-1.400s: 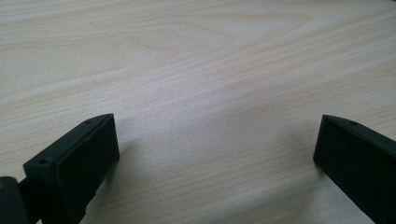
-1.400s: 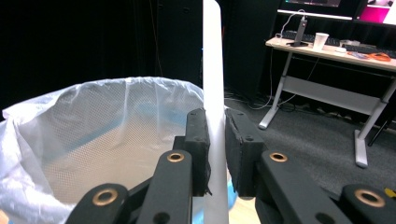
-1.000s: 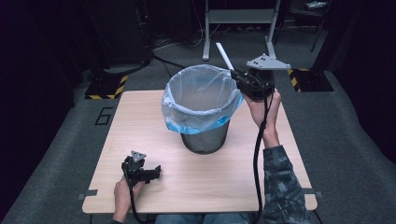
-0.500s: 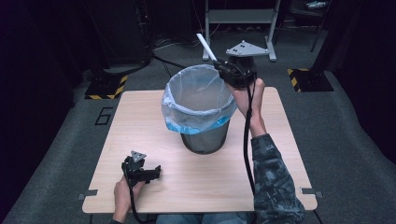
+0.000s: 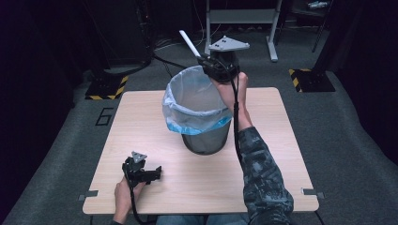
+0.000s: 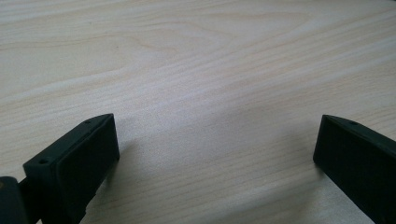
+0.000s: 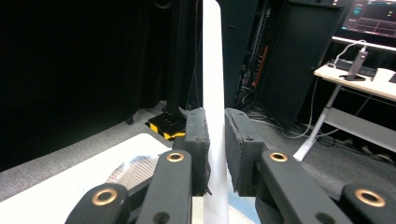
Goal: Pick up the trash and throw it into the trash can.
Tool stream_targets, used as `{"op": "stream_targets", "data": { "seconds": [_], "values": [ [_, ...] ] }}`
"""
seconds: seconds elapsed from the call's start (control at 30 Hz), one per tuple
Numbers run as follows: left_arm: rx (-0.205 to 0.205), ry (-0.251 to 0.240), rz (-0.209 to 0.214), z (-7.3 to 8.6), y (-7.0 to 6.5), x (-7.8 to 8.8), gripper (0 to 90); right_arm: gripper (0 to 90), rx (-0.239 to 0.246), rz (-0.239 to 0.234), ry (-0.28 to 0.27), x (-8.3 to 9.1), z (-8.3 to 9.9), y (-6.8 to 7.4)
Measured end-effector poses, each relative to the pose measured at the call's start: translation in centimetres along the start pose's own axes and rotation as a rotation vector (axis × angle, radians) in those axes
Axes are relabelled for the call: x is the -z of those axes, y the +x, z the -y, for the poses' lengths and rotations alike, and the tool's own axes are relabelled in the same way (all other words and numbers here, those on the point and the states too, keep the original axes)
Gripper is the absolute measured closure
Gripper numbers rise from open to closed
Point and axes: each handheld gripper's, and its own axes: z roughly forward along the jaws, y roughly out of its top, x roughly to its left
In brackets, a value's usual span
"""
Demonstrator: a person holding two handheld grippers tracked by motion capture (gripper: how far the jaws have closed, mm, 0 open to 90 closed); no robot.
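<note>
Right gripper [image 5: 202,60]: jaws clamped on a thin white strip [image 5: 188,42]. In the right gripper view the strip [image 7: 214,93] runs straight up between the two black pads, which press on it from either side. From the high view the strip pokes up and away from the gripper at a slant, toward the far left. The gripper is held in the air over the far rim of the bin [image 5: 197,112], the person's forearm reaching past the bin's right side.

Bin: dark mesh wastebasket, upright, standing about mid-table, lined with a translucent bluish bag whose edge is folded down over the rim. Inside, only the liner can be made out; whether anything lies at the bottom cannot be told.

Left gripper [image 5: 149,174]: resting low on the wooden table [image 5: 141,122] near the front-left edge, well apart from the bin. Jaws wide apart, bare tabletop [image 6: 196,84] between them.
</note>
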Motion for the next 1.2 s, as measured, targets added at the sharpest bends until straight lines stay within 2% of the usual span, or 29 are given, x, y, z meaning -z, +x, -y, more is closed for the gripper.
{"op": "stream_targets", "data": {
  "seconds": [0.23, 0.37, 0.43, 0.47, 0.53, 0.57, 0.63, 0.7, 0.87, 0.97, 1.03, 1.07, 1.1, 1.13, 1.17, 1.2],
  "values": [
    [0.000, 0.001, 0.000, 0.0, 0.0, 0.0, 0.0, 78.6, -0.010, -0.024, 0.004, -1.2, 0.4, 0.1],
    [-0.001, 0.005, 0.002, 0.0, 0.0, 0.0, 0.0, 78.0, -0.027, -0.034, 0.002, -1.7, 0.8, -0.3],
    [-0.001, 0.006, 0.001, 0.0, 0.0, 0.1, 0.0, 60.6, -0.048, -0.031, 0.013, -1.9, 1.1, -0.5],
    [-0.001, 0.005, 0.002, 0.0, 0.0, 0.0, 0.0, 47.1, -0.056, -0.018, 0.039, -1.9, 1.3, -0.6],
    [-0.002, 0.005, 0.002, 0.0, 0.0, 0.0, 0.0, 34.9, -0.066, -0.010, 0.066, -1.7, 1.5, -0.8],
    [-0.002, 0.005, 0.002, 0.0, 0.0, 0.0, 0.0, 34.9, -0.066, -0.010, 0.066, -1.7, 1.5, -0.8],
    [-0.002, 0.006, 0.002, 0.0, 0.0, 0.1, 0.0, 25.5, -0.069, -0.007, 0.103, -1.5, 1.7, -1.0],
    [-0.002, 0.006, 0.001, 0.0, 0.0, 0.1, 0.0, 16.4, -0.074, -0.006, 0.136, -0.7, 2.1, -1.3],
    [-0.002, 0.006, 0.001, 0.0, 0.0, 0.1, 0.0, 11.4, -0.064, -0.009, 0.191, 1.1, 3.3, -1.5],
    [-0.002, 0.006, 0.001, 0.0, 0.0, 0.1, 0.0, 8.6, -0.059, -0.001, 0.200, 2.0, 3.8, -1.6],
    [-0.002, 0.006, 0.001, 0.0, 0.0, 0.1, 0.0, 6.6, -0.054, 0.013, 0.204, 3.5, 4.8, -1.7],
    [-0.002, 0.006, 0.001, 0.0, 0.0, 0.1, 0.0, 6.6, -0.054, 0.013, 0.204, 3.5, 4.8, -1.7],
    [-0.002, 0.006, 0.001, 0.0, 0.0, 0.1, 0.0, 5.7, -0.049, 0.022, 0.205, 4.6, 5.4, -2.0],
    [-0.002, 0.006, 0.001, 0.0, 0.0, 0.1, 0.0, 5.7, -0.049, 0.022, 0.205, 4.6, 5.4, -2.0],
    [-0.002, 0.006, 0.001, 0.0, 0.0, 0.1, 0.0, 5.4, -0.051, 0.030, 0.205, 5.9, 6.4, -2.2],
    [-0.002, 0.006, 0.001, 0.0, 0.0, 0.1, 0.0, 5.3, -0.048, 0.032, 0.207, 6.3, 6.7, -2.3]
  ]
}}
